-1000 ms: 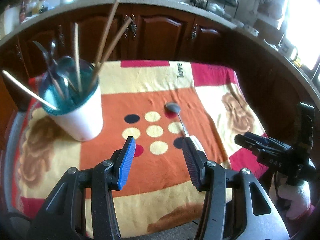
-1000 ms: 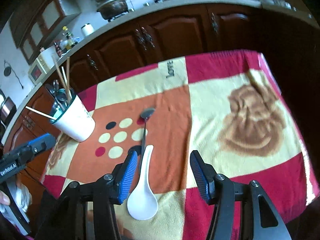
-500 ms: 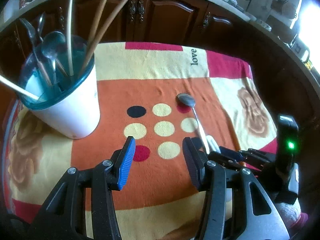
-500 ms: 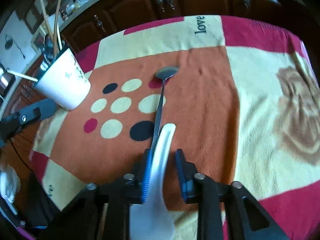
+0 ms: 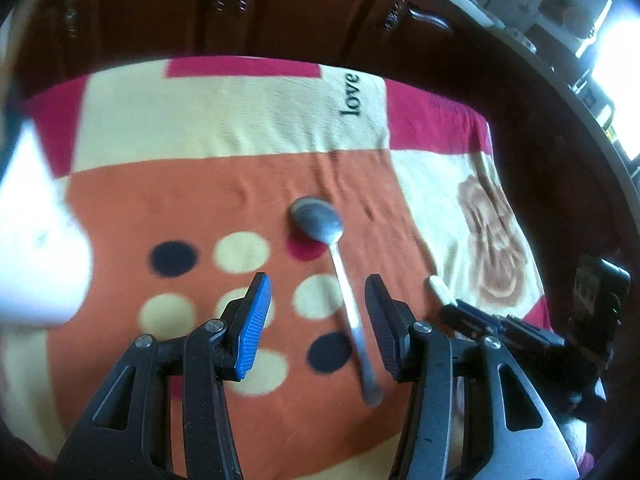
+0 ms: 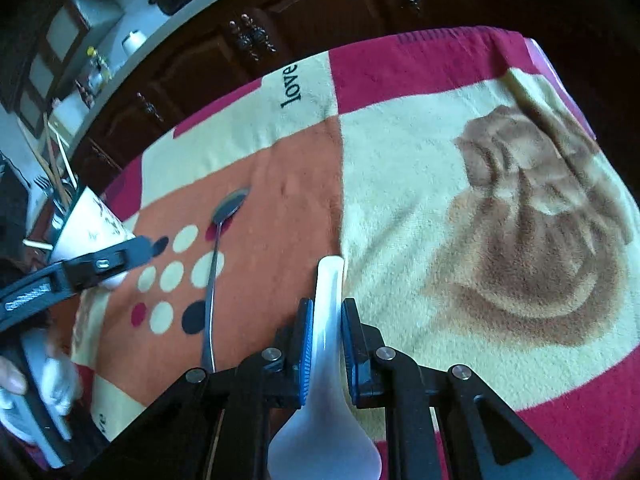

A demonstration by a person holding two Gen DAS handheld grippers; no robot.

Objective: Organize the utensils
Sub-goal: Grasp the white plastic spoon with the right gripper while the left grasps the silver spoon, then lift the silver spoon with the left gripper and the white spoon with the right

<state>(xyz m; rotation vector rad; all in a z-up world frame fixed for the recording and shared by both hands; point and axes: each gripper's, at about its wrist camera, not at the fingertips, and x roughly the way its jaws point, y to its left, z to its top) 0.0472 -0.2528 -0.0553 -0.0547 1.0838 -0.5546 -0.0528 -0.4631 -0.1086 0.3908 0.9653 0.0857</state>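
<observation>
My right gripper (image 6: 325, 330) is shut on the handle of a white ceramic spoon (image 6: 326, 408) and holds it over the blanket; its handle tip also shows in the left wrist view (image 5: 440, 290). A metal spoon (image 5: 344, 280) lies on the orange patch of the blanket, also seen in the right wrist view (image 6: 214, 276). My left gripper (image 5: 318, 318) is open and empty, its jaws on either side of the metal spoon's handle, above it. The white utensil cup (image 6: 90, 232) with chopsticks and cutlery stands at the left, blurred in the left wrist view (image 5: 36, 248).
A patterned blanket (image 6: 500, 220) covers the table. Dark wooden cabinets (image 5: 280, 12) and a counter run behind it. The right gripper's body (image 5: 520, 332) sits at the right of the left wrist view.
My right gripper closed on the white spoon and lifted it to the right. My left gripper moved forward and right, from beside the cup to over the metal spoon.
</observation>
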